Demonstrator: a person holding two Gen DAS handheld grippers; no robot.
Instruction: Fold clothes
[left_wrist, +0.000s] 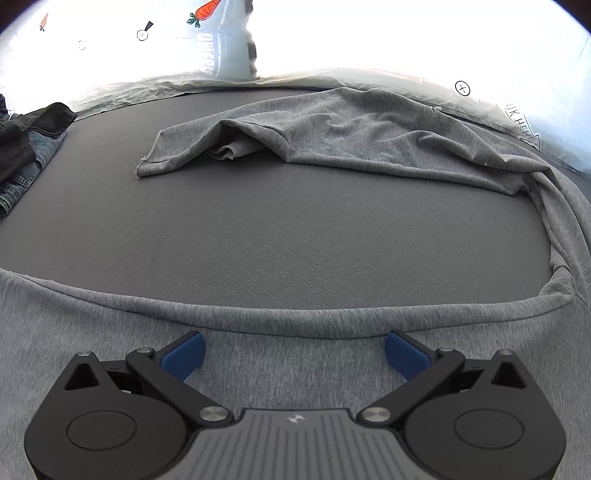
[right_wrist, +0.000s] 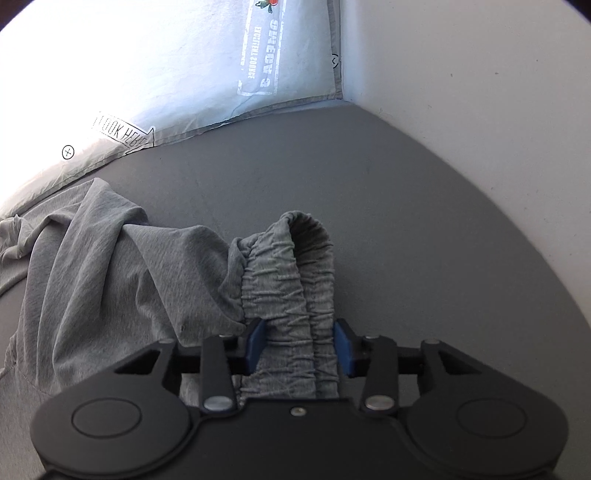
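**Grey trousers on dark grey mat: items and tool state**

Landmark: the dark grey mat (left_wrist: 280, 229), a flat textured surface that carries every item listed here.

1. Grey trousers (left_wrist: 332, 136). Soft heathered jersey, spread over the mat. In the left wrist view one leg lies across the far part of the mat, its hemmed cuff toward the mat's left, with a raised fold near that end. The second leg runs along the mat's near edge as a rolled rim. The two legs join at the mat's right side, so bare mat shows between them.

2. Elastic waistband (right_wrist: 291, 295). Gathered and ribbed, doubled into an upright loop standing over the mat's right part, with the rest of the trousers bunched to its left.

3. Left gripper (left_wrist: 294, 352). Black linkage with blue pads; jaws spread wide apart, nothing between the pads. It hangs over the near trouser leg, just short of the rolled rim.

4. Right gripper (right_wrist: 299, 343). Same build; jaws drawn in and clamped on the elastic waistband, the blue pads pressing both sides of the gathered cloth.

5. Dark clothes and denim (left_wrist: 26, 151). A heap at the mat's far left edge, well apart from the trousers.

6. Printed light sheet (right_wrist: 184, 74). Runs along the mat's far edge; bears a carrot motif and lettering.

7. White wall (right_wrist: 480, 110). Borders the mat on its right side.
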